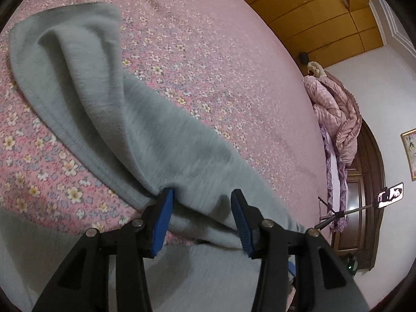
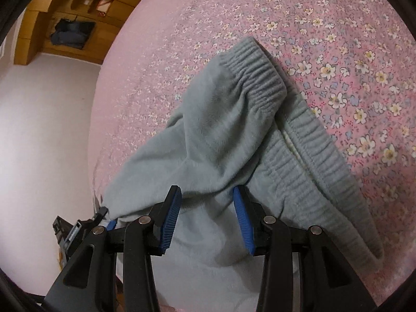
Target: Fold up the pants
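Note:
Grey fleece pants (image 1: 78, 78) lie on a pink flowered bedspread (image 1: 208, 52). In the left wrist view a raised fold of a leg drapes between the blue pads of my left gripper (image 1: 202, 193). Its jaws stand apart and do not press the cloth. More grey cloth lies under the gripper. In the right wrist view the pants (image 2: 221, 109) show their ribbed elastic waistband (image 2: 260, 78), folded over toward the bedspread (image 2: 338, 39). My right gripper (image 2: 206, 189) stands open too, with loose cloth tented between its pads.
Beyond the bed's right edge are a heaped pink quilt (image 1: 335, 114), a wooden wardrobe (image 1: 312, 20) and a phone on a tripod (image 1: 390, 195). The right wrist view shows pale floor (image 2: 39, 130) past the bed's edge, wooden shelves (image 2: 70, 33) and part of the other gripper (image 2: 78, 228).

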